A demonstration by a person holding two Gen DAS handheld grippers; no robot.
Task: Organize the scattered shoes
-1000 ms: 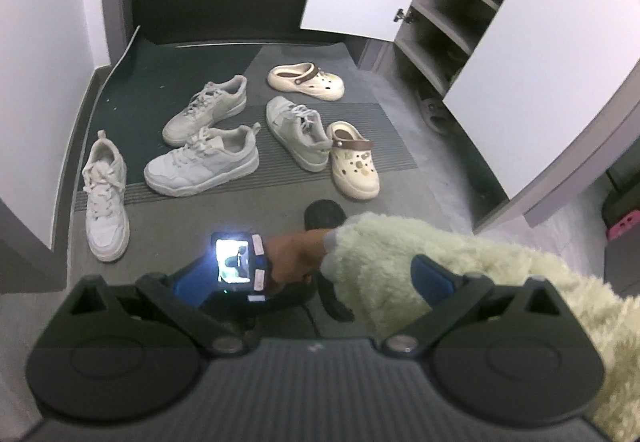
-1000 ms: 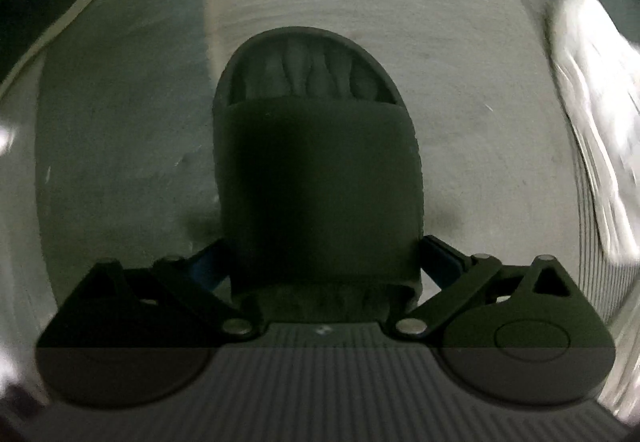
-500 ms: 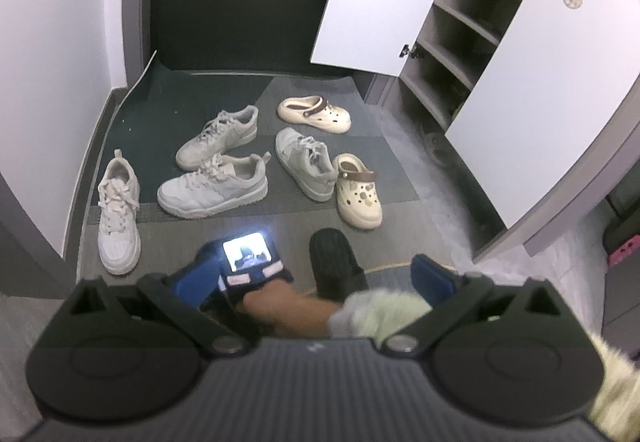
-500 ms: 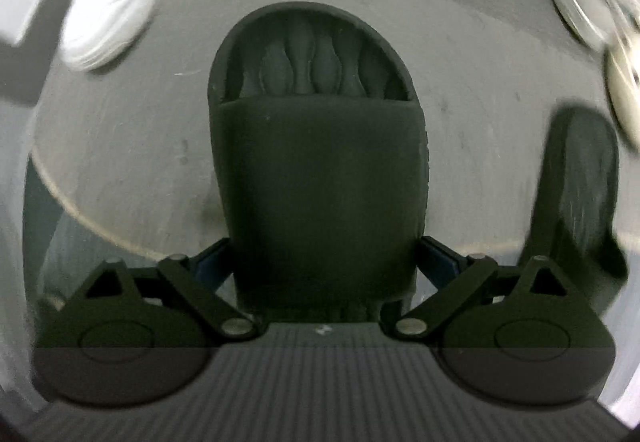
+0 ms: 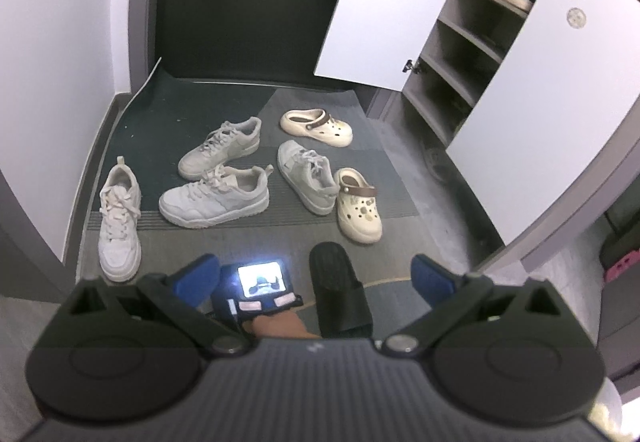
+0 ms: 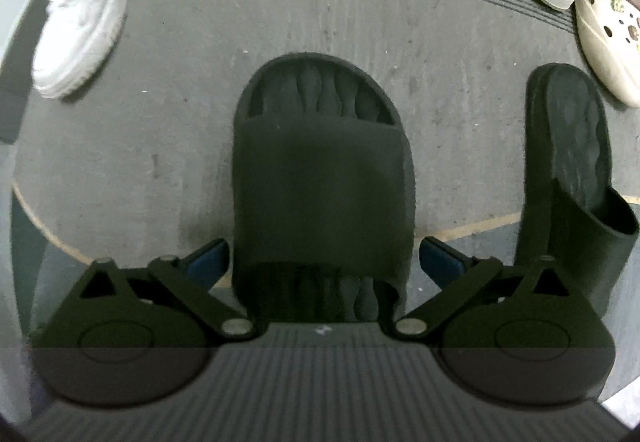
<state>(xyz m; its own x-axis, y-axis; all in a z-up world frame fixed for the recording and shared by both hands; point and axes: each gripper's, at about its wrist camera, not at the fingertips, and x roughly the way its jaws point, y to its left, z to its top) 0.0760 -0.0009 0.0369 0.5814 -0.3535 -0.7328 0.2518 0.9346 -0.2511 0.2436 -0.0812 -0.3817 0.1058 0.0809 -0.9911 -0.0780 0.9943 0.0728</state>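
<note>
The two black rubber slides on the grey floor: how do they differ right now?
The black rubber slide between the right gripper's fingers lies flat, strap up, its toe pointing at the white sneakers. The other black rubber slide, to its right, is tipped on its edge so its footbed faces sideways, and no fingers are around it. Both look like one matching pair with the same ridged footbed.

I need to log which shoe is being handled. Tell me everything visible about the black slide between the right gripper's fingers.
The black slide is a matte, one-piece sandal that looks like soft foam or rubber, with a wide plain strap and toe grooves moulded into the open front. It lies upright on the grey mat, toe pointing away towards the white sneakers. The right gripper has a blue-padded finger on each side of its rear; whether they press it is unclear. Its matching black slide lies apart to the right.
</note>
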